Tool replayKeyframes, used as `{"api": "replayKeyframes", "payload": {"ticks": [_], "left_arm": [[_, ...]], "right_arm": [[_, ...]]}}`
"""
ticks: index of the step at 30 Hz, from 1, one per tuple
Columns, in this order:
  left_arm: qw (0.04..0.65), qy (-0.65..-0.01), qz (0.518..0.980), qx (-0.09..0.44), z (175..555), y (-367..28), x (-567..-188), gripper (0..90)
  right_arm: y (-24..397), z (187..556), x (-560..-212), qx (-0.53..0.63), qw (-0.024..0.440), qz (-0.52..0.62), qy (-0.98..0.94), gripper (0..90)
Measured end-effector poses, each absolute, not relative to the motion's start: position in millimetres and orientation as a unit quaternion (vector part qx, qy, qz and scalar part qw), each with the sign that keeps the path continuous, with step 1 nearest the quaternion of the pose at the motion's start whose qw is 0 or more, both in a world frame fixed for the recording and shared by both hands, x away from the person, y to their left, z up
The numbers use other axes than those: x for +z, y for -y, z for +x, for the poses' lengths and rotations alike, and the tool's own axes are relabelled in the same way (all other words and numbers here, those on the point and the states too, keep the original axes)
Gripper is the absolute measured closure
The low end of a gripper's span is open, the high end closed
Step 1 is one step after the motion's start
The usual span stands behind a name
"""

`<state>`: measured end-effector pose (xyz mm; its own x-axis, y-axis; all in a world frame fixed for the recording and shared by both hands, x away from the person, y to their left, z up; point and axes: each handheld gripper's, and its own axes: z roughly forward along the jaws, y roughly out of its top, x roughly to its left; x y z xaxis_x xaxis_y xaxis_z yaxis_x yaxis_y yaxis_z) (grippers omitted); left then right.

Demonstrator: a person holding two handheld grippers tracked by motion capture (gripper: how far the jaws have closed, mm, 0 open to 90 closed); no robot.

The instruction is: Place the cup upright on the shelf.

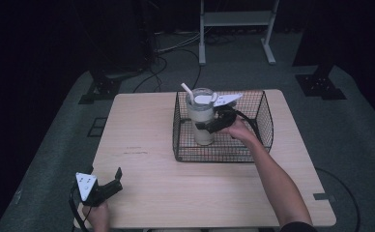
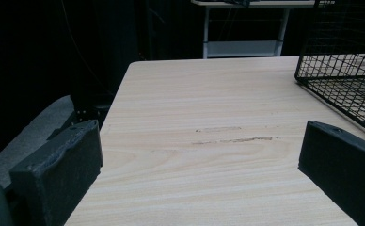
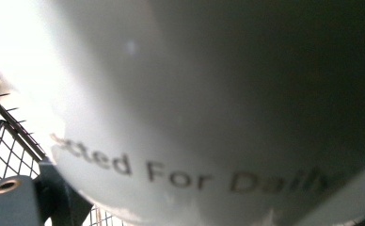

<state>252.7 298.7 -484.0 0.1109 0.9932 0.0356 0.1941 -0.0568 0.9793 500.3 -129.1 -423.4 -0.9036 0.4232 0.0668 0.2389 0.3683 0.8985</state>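
It looks like a lab or recording studio: 1 wooden table (image 1: 151, 145) on grey carpet (image 1: 350, 125), black curtains around, cables (image 1: 176, 48) on the far floor, and a white metal stand (image 1: 236, 19).

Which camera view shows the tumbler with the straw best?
The high view: the whole tumbler stands upright in the wire basket, right gripper at its side. The right gripper view shows its blurred wall with lettering; the left gripper view, a sliver.
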Motion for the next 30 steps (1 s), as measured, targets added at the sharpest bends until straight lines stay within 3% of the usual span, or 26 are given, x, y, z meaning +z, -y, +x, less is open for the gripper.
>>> {"api": "replayKeyframes", "payload": {"ticks": [30], "left_arm": [[0.463,-0.507,0.586,0.431,253,-299,-484,0.0]], "right_arm": [[143,494,-422,0.519,0.092,0.196,-0.827,7.5]]}}
